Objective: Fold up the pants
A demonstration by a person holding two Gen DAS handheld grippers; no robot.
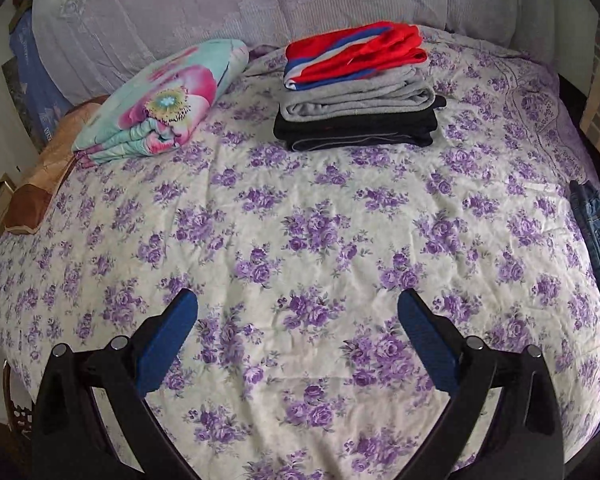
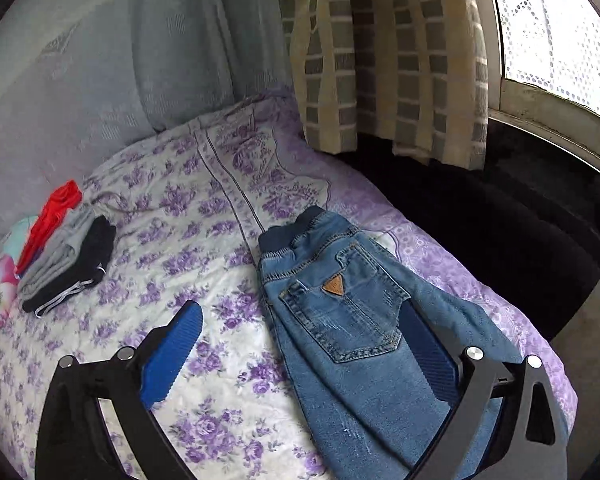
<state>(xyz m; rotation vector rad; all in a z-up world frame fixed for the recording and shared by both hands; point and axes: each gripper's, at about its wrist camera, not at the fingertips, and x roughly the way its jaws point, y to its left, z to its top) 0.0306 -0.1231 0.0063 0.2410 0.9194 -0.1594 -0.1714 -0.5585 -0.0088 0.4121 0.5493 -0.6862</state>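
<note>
Purple-flowered bedspread (image 1: 300, 216) fills both views, and far back sits a stack of folded clothes (image 1: 358, 88) beside a folded floral blanket (image 1: 164, 100). Left gripper (image 1: 298, 314) hangs over bare bedding, jaws spread wide and holding nothing. Right gripper (image 2: 304, 326) also spread apart, its right finger partly hidden behind the blue jeans (image 2: 356, 320), which lie along the bed's right edge, waistband pointing away.

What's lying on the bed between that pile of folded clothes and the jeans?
Nothing but bare flowered bedspread. The right wrist view shows the stretch from the folded pile to the jeans with no item on it.
</note>
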